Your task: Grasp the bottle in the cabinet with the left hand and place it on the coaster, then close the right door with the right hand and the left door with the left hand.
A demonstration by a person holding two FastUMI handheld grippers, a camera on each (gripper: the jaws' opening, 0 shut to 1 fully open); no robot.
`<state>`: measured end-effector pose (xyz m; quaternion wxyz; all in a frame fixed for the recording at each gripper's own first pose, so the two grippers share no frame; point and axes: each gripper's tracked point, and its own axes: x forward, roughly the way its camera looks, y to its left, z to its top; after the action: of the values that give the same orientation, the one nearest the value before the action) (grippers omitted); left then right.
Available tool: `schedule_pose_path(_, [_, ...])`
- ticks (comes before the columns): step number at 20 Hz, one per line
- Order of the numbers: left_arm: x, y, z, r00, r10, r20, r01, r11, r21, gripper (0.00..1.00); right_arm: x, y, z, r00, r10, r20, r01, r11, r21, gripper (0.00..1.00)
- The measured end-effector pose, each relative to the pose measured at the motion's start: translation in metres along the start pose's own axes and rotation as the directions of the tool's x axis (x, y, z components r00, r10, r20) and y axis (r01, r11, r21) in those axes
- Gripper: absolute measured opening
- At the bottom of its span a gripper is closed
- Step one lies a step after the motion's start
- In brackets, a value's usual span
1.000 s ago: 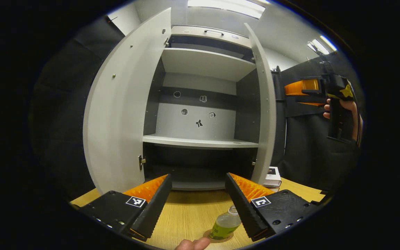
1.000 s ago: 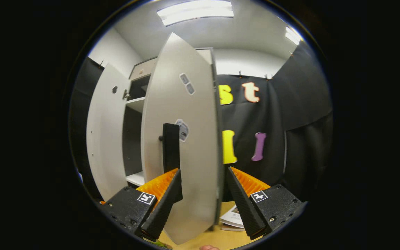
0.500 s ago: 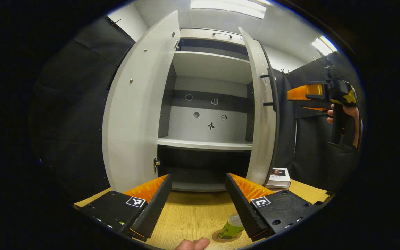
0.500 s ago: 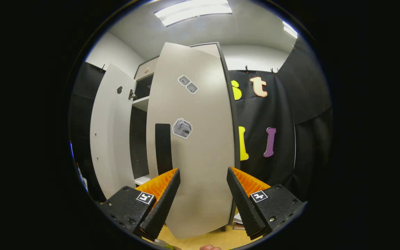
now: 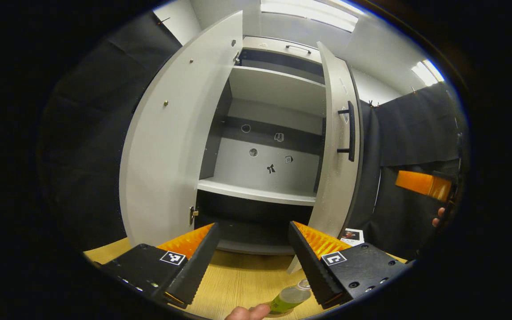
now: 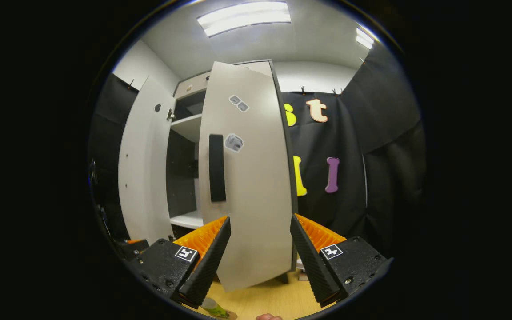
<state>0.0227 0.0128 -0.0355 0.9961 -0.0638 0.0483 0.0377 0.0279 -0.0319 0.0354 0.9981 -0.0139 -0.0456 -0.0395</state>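
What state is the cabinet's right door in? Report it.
Partly open: the right door stands angled out from the cabinet, with the shelves visible past its edge.

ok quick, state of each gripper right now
Left gripper: open, holding nothing; the bottle stands on the table below it.
Right gripper: open, holding nothing, facing the right door.

A light wooden table (image 5: 238, 282) spans the bottom of the left gripper view. The tall grey cabinet (image 5: 278, 173) stands on it at centre. A clear plastic bottle with a green label (image 5: 288, 298) stands bottom centre, and a small white book (image 5: 350, 235) lies lower right.
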Motion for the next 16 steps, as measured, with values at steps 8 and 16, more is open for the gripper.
schedule_pose_path(8, [-0.012,0.003,0.009,1.000,0.020,0.013,-0.020,1.000,0.003,0.95,-0.032,-0.002,-0.086,0.990,-0.029,-0.142,0.041,0.996,0.082,0.83])
schedule_pose_path(16, [-0.054,0.089,0.112,0.970,0.182,0.163,-0.184,0.983,-0.002,1.00,-0.021,0.016,-0.076,0.990,0.056,-0.129,-0.046,0.996,0.074,0.83])
